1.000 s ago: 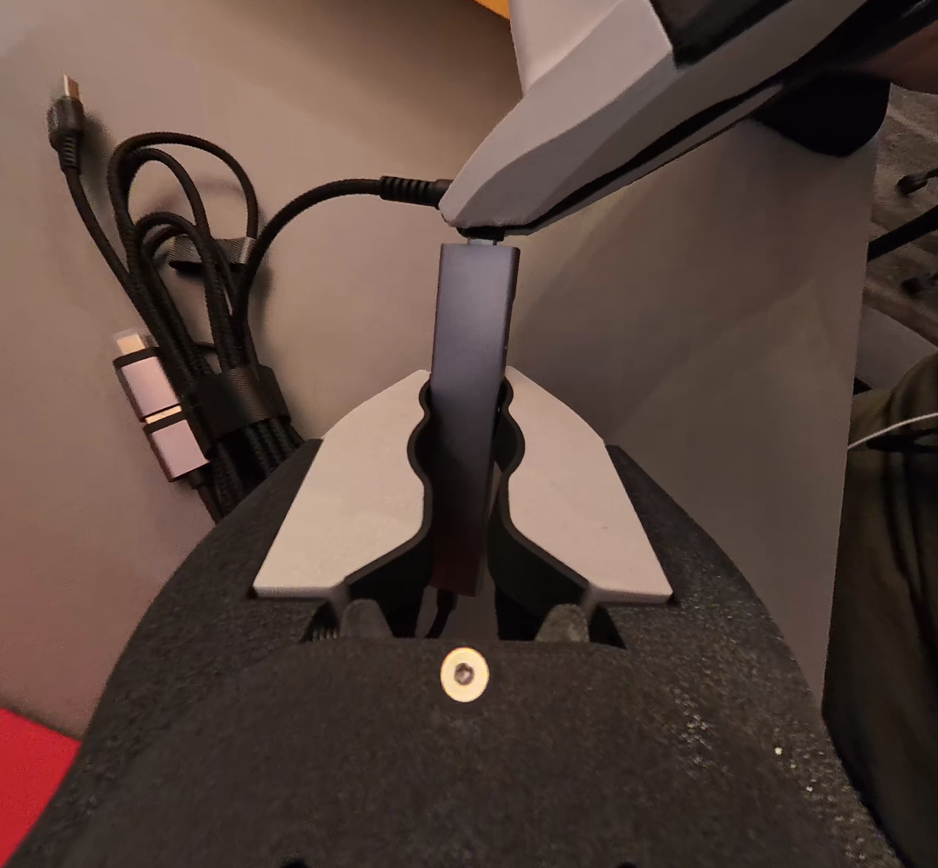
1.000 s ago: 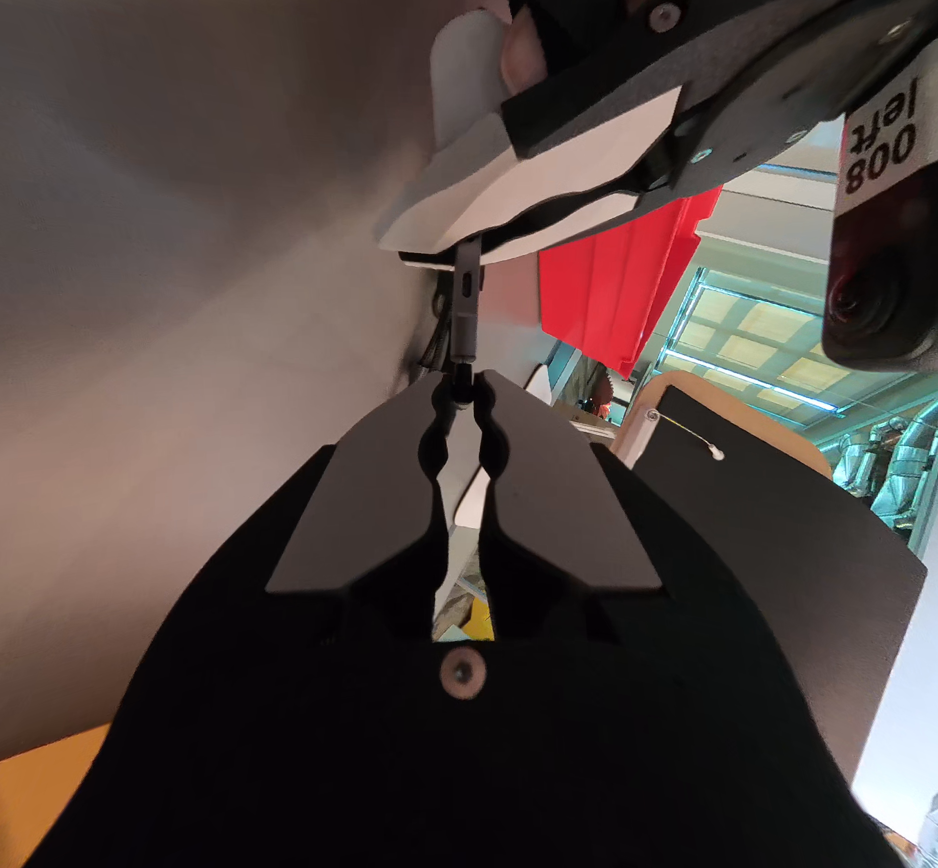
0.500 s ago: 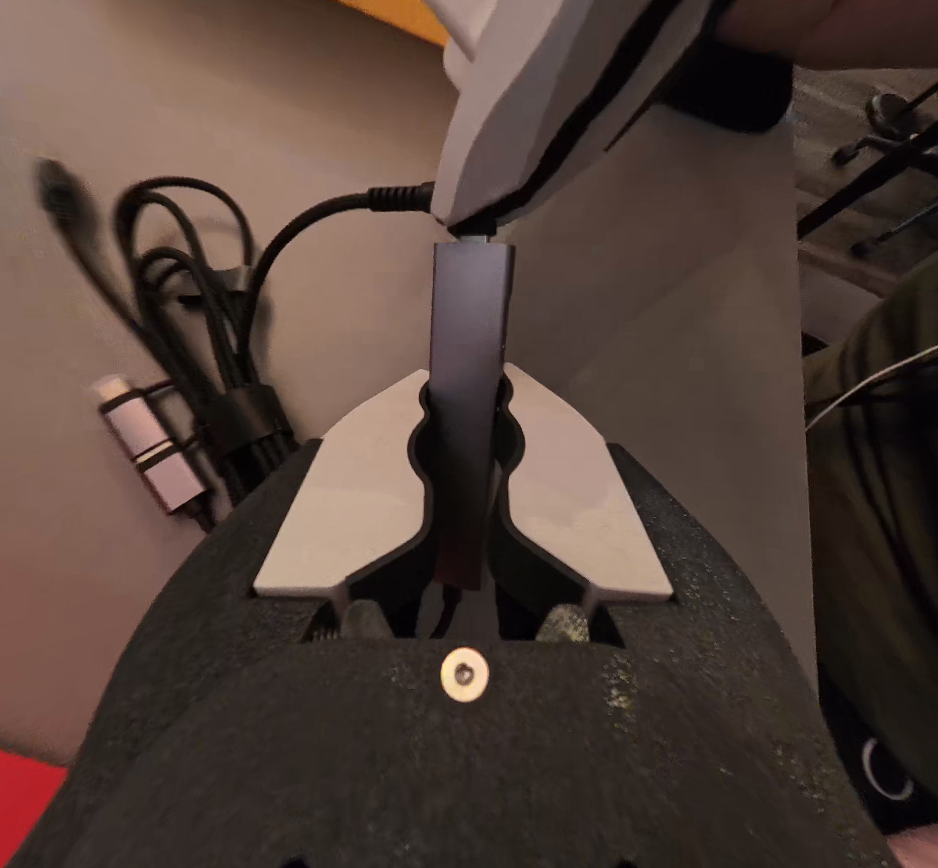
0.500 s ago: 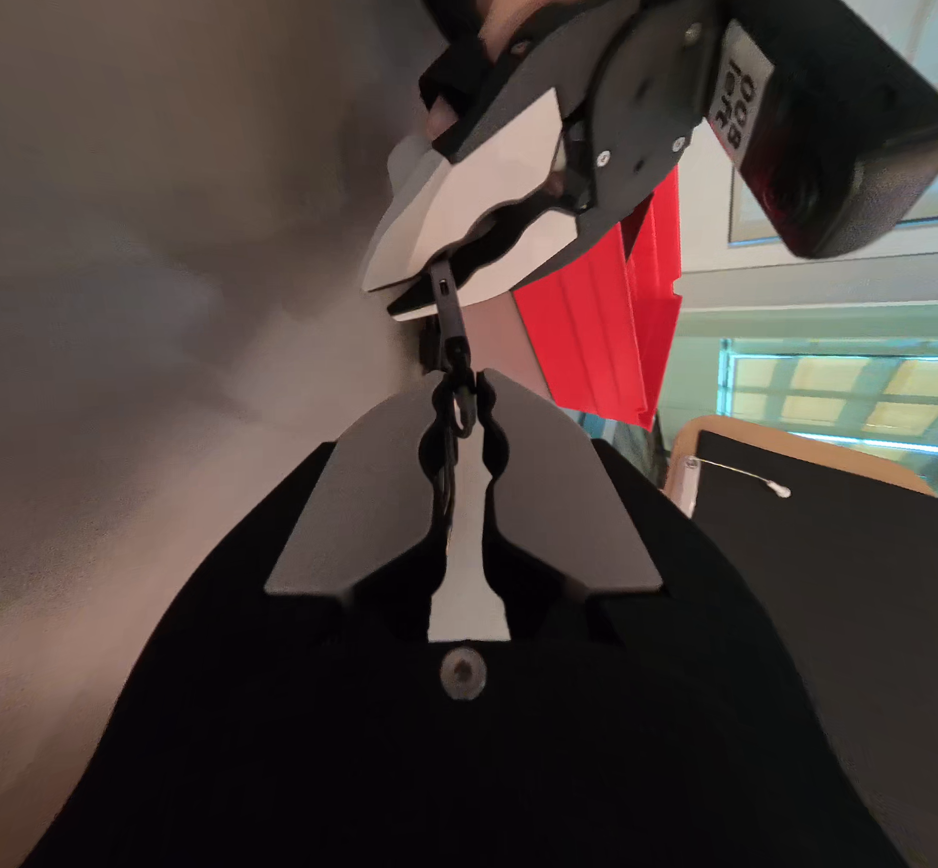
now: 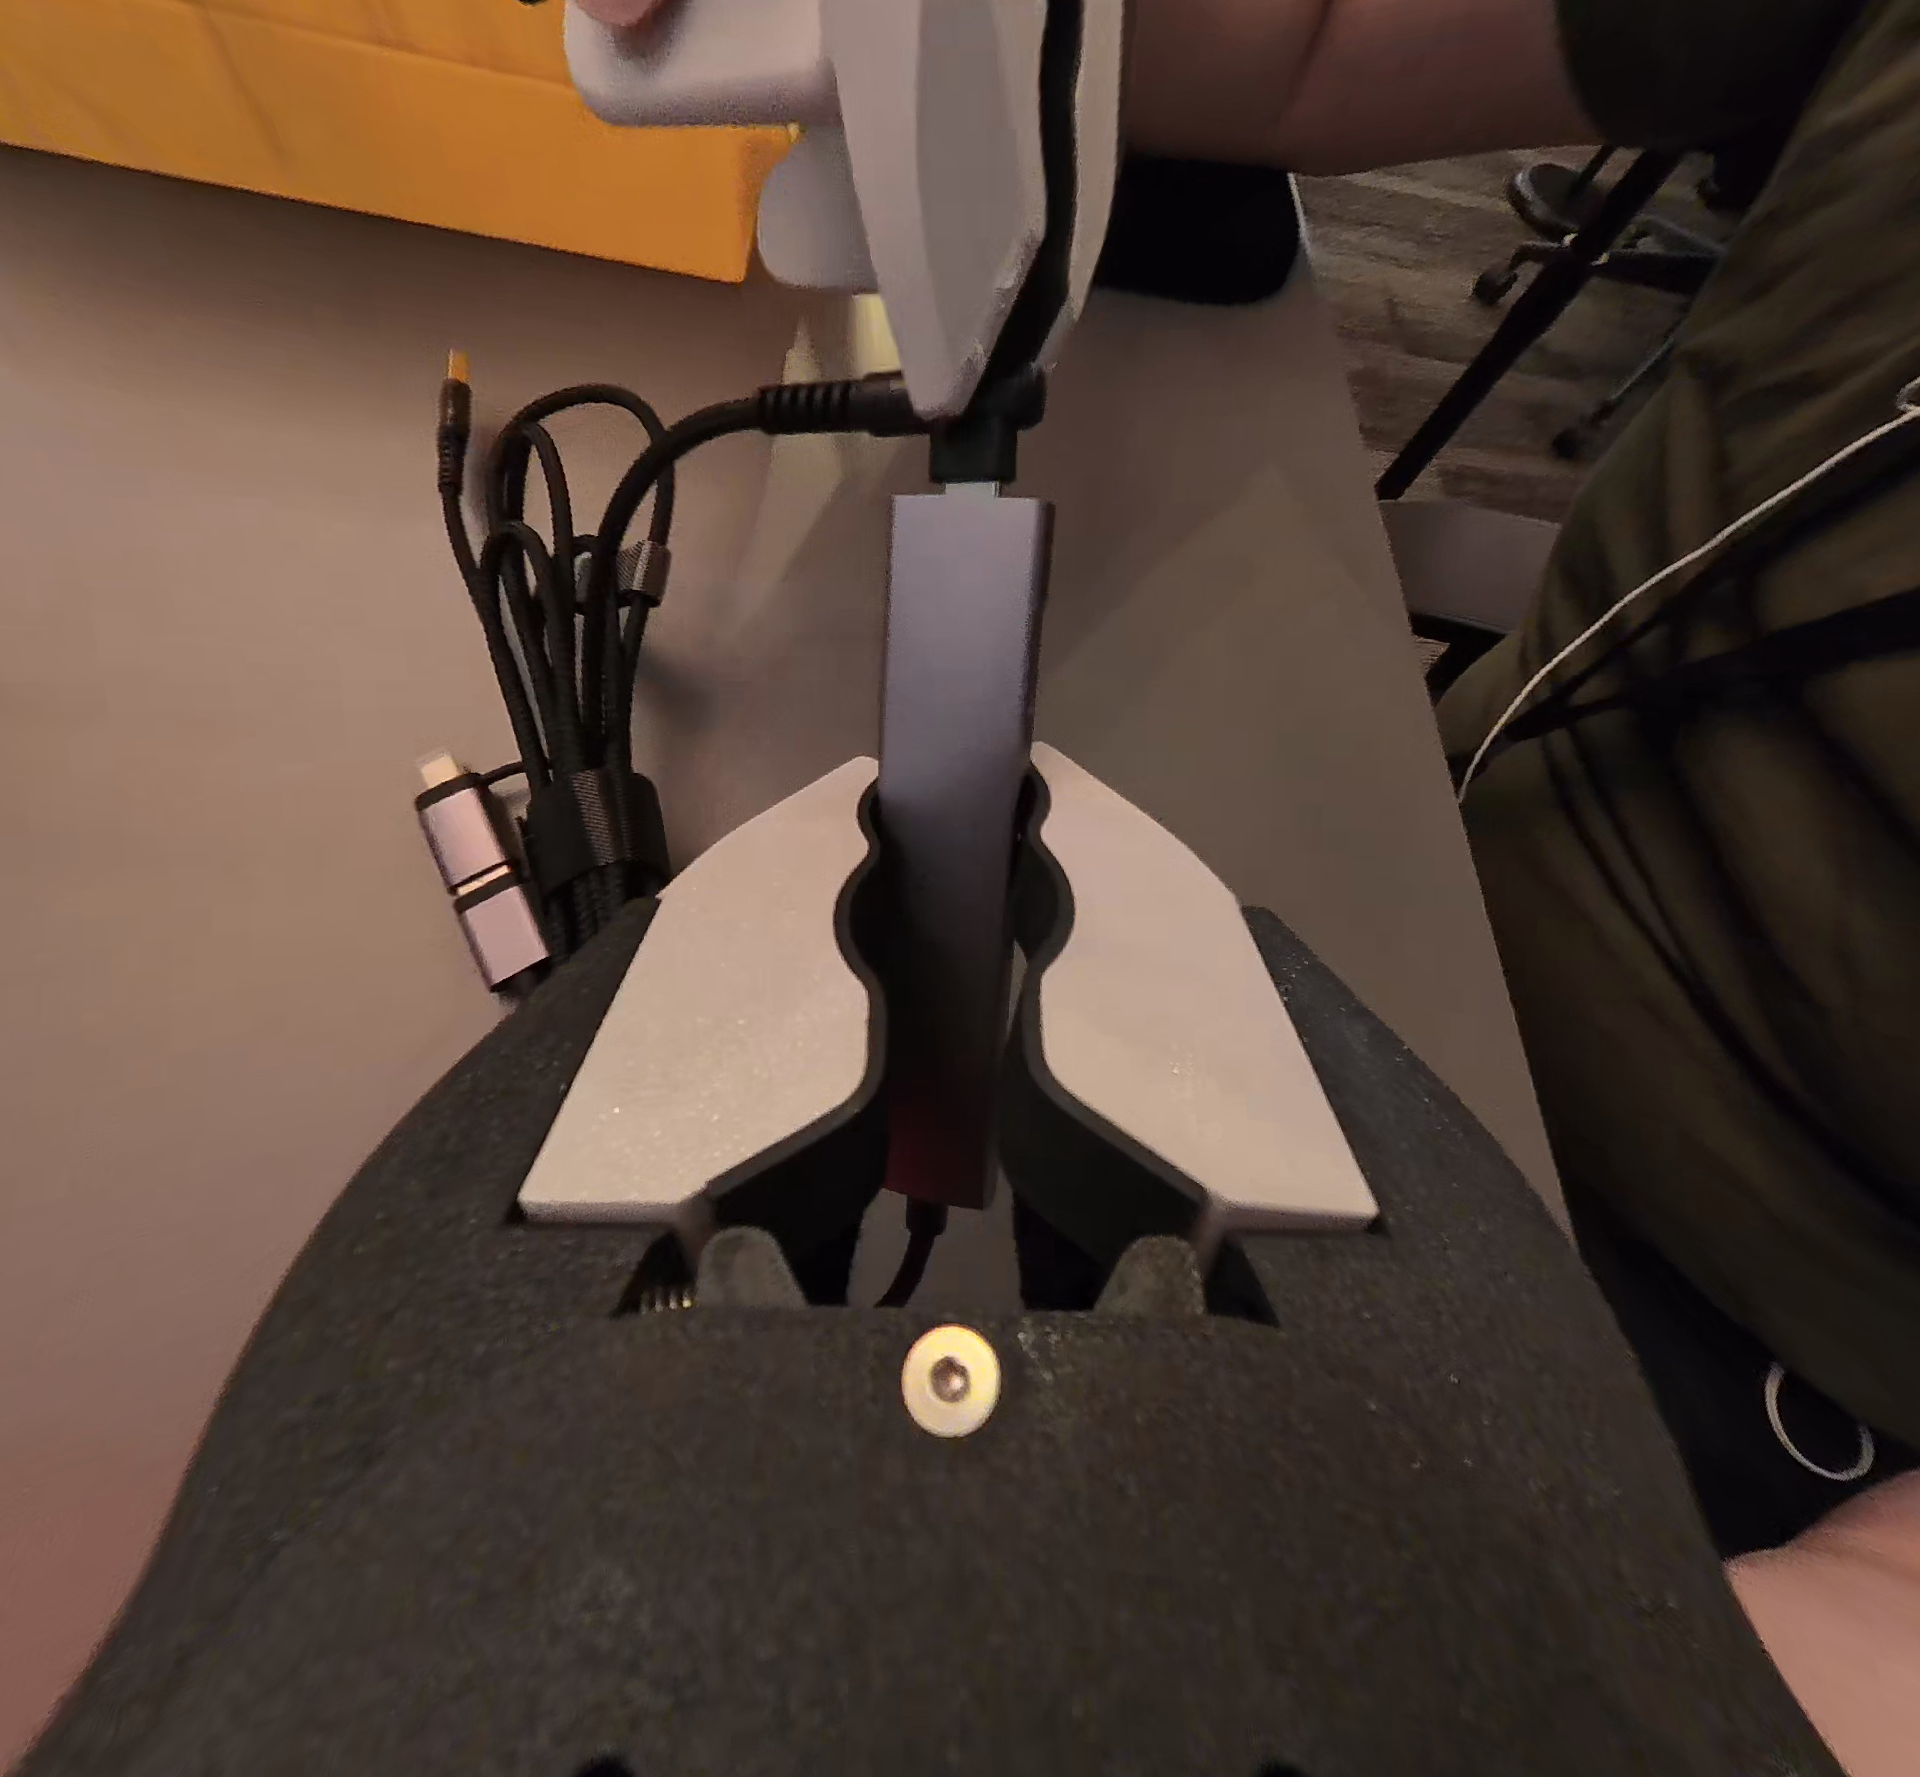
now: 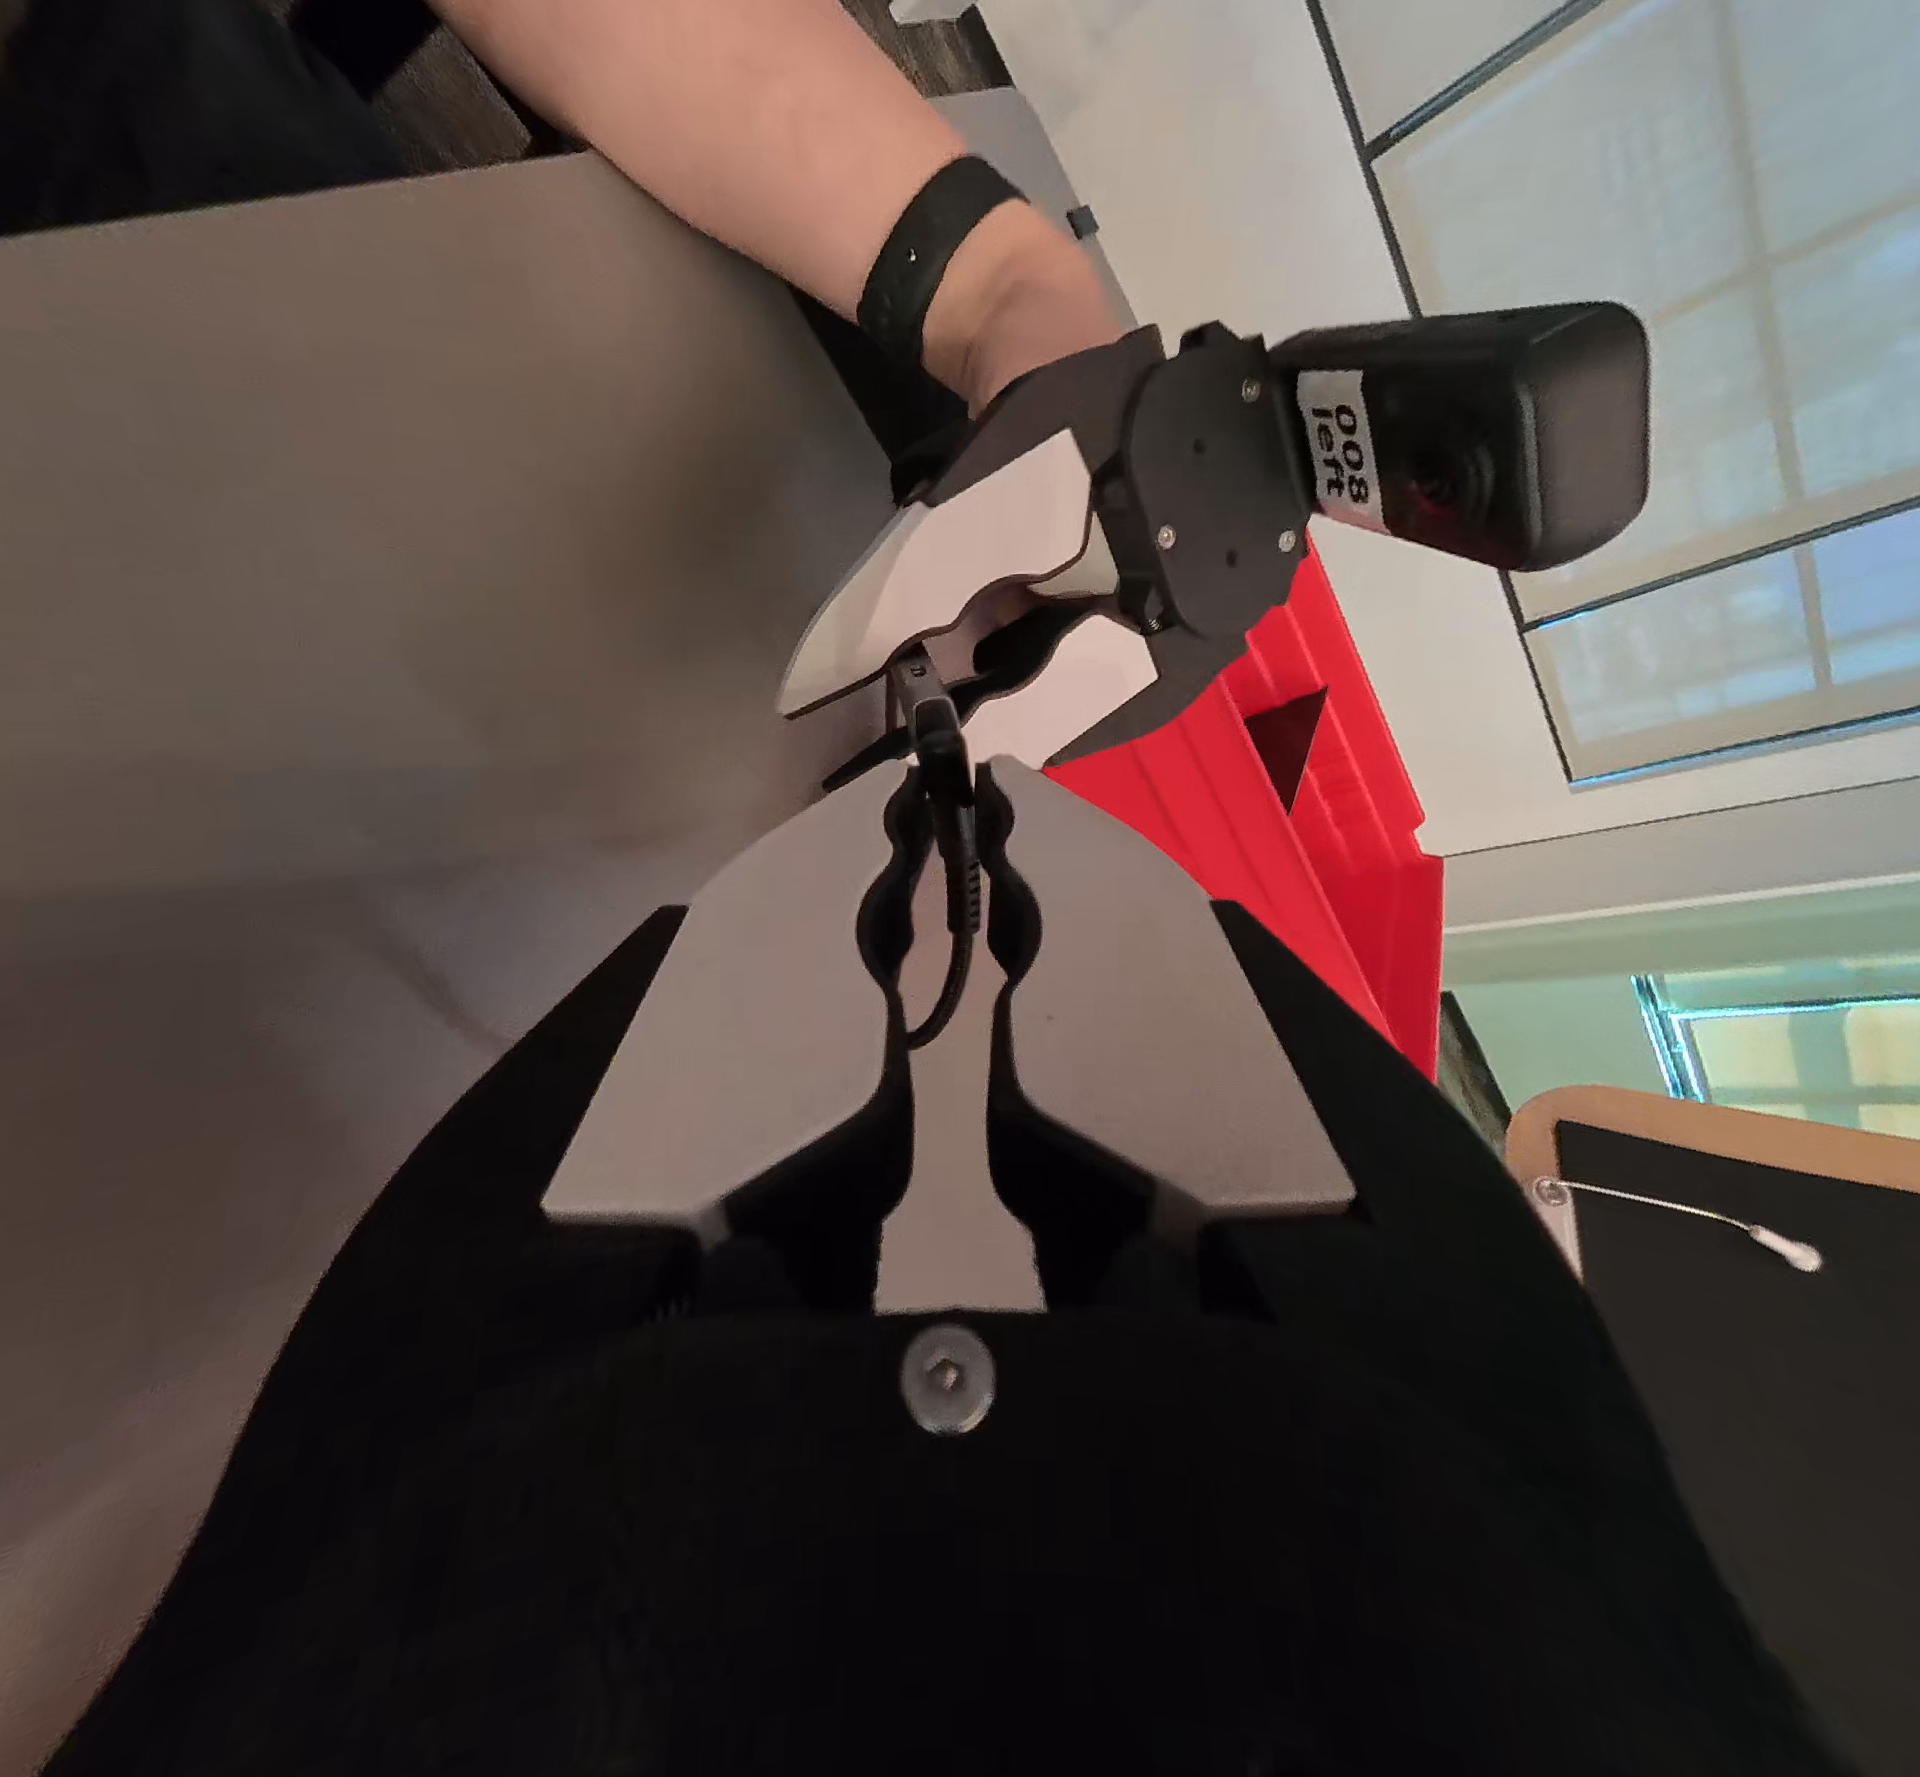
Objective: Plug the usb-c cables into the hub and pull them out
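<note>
Between the pale grey fingers of the left gripper (image 5: 951,782): slim dark grey metal hub (image 5: 961,688), clamped edge-on, far end sticking out past the fingertips, thin lead trailing from its near end back into the gripper body. Held above the grey tabletop (image 5: 260,584).

At the hub's far end: black right-angle usb-c plug (image 5: 975,454), silver tip showing just at the port, whether partly seated or just clear cannot be told. Pinched from above by the right gripper (image 5: 1023,366), fingers closed on the plug body. From the plug, braided black cable (image 5: 665,470) curving down to the left into a strapped bundle of black cables (image 5: 561,688) on the table, a spare gold-tipped plug (image 5: 455,397) sticking up from it and two stacked silver adapter heads (image 5: 478,875) beside it.

Right wrist view: same plug (image 6: 940,740) gripped between the right gripper (image 6: 951,777) fingertips, ribbed strain relief and cable running back through the gap between the fingers. Just beyond, left gripper (image 6: 914,667) closed on the hub, black camera (image 6: 1475,439) mounted on it, forearm with black wristband (image 6: 935,252) behind. Red plastic bin (image 6: 1299,844) at the table's far side.

Yellow panel (image 5: 260,65) along the table's back edge in the left wrist view.
</note>
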`<state>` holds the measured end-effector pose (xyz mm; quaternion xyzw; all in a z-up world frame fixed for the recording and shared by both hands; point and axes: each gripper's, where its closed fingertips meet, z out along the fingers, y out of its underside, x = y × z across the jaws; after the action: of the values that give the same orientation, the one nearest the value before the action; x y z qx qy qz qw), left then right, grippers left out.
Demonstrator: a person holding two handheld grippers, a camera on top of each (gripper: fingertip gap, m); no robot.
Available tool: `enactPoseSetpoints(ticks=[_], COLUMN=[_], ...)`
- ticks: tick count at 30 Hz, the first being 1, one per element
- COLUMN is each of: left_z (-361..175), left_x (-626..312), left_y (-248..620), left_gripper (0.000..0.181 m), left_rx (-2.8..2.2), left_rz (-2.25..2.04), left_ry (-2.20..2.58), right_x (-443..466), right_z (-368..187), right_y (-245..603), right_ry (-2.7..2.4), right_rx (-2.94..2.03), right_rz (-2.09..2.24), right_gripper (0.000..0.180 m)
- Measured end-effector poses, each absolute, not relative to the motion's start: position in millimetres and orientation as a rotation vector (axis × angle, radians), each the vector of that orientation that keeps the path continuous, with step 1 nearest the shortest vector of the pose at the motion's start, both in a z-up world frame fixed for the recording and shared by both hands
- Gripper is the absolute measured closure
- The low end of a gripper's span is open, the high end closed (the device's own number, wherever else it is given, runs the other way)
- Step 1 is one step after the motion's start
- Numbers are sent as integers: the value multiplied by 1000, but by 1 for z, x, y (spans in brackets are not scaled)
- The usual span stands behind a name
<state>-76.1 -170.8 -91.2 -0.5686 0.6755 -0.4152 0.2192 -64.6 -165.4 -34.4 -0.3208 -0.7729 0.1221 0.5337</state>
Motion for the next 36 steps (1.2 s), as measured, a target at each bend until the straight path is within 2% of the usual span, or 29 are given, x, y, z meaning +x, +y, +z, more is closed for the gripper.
enactPoseSetpoints(ticks=[11,36], left_z=[-87,-121], left_x=[-77,-84], left_y=[-186,-169], left_gripper=[161,161], left_rx=[-1601,-1839], left_rz=[-1312,-1143], left_ry=[1909,1931], right_x=[-63,-69], right_z=[-35,-72], right_y=[-175,-154], right_ry=[-1951,-2099], right_rx=[-755,-934], right_rz=[197,-186], right_gripper=[170,172])
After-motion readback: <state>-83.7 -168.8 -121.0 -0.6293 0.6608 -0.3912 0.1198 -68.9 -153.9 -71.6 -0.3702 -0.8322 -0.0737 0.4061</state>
